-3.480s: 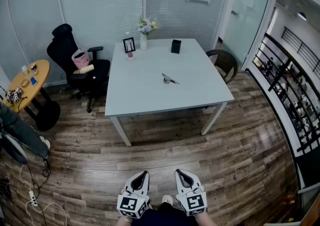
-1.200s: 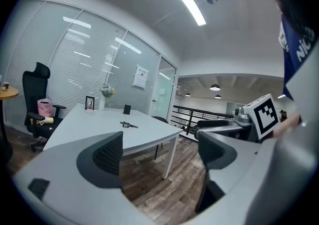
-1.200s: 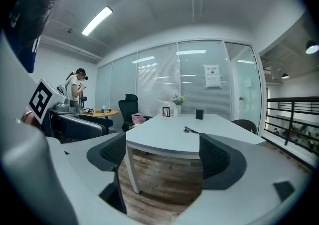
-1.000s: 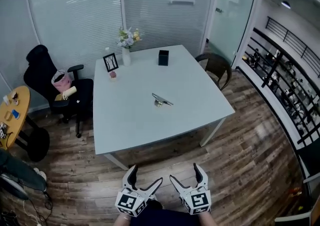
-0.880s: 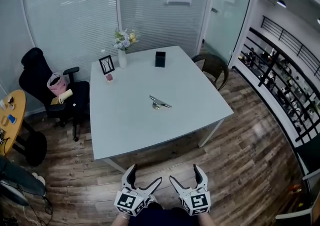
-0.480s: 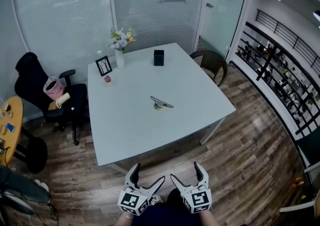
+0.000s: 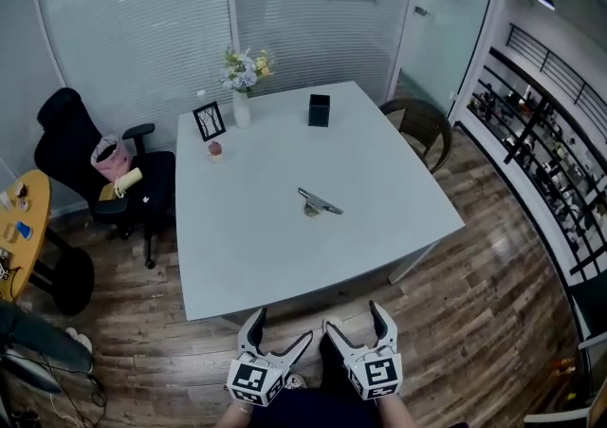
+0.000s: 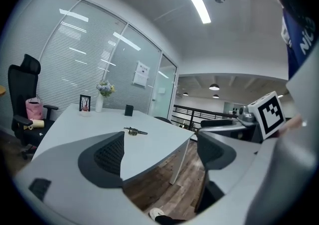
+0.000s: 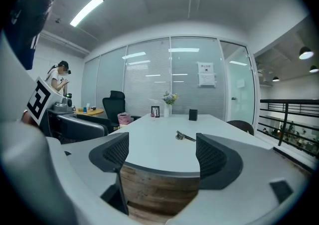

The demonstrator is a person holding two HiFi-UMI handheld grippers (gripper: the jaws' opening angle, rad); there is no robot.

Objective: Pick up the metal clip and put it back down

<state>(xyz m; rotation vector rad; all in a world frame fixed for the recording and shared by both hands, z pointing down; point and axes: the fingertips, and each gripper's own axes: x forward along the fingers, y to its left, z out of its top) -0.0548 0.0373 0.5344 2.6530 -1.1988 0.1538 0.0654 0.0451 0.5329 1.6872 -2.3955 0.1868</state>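
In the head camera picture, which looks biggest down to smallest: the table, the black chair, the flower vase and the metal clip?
1. table
2. black chair
3. flower vase
4. metal clip, which looks smallest even though it lies nearer the camera than the vase.

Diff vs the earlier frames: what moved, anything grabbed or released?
The person walked up to the table, now much nearer in the head view. The left hand-held gripper and right hand-held gripper went from nearly shut to open; the right's jaws have just been closing slightly, nothing between them. Nothing grasped or released. The metal clip lies untouched mid-table.
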